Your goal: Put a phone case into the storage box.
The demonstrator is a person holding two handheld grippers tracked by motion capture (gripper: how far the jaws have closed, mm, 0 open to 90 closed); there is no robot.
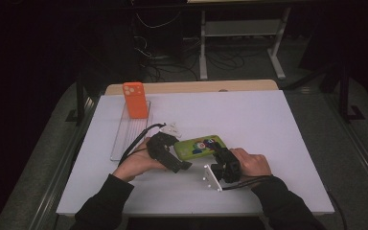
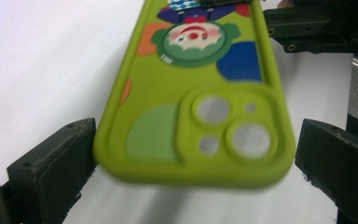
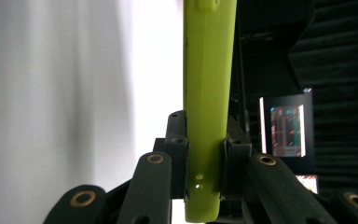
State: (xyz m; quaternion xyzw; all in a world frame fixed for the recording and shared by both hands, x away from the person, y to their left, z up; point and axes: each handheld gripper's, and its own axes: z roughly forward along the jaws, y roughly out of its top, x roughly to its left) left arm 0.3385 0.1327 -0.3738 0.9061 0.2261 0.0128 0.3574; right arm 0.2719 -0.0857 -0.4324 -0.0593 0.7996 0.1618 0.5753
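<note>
One soft green phone case (image 1: pixel 200 146) with round holes, pinched by right gripper (image 1: pixel 219 154) jaws, left gripper (image 1: pixel 181 164) jaws wide, one orange case (image 1: pixel 135 99)

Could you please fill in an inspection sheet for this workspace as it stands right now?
Surface: white table, bare on its right half.
Job's things: green phone case, pictured back up, lifted off the table.
Clutter: orange phone case upright on clear rack; small white piece.
Grippers: left claw open around the case's camera end, pads apart from it; right claw shut on its other end.
Cables: black leads from both claws.
Surroundings: dark room, desk legs, floor cables behind.
</note>
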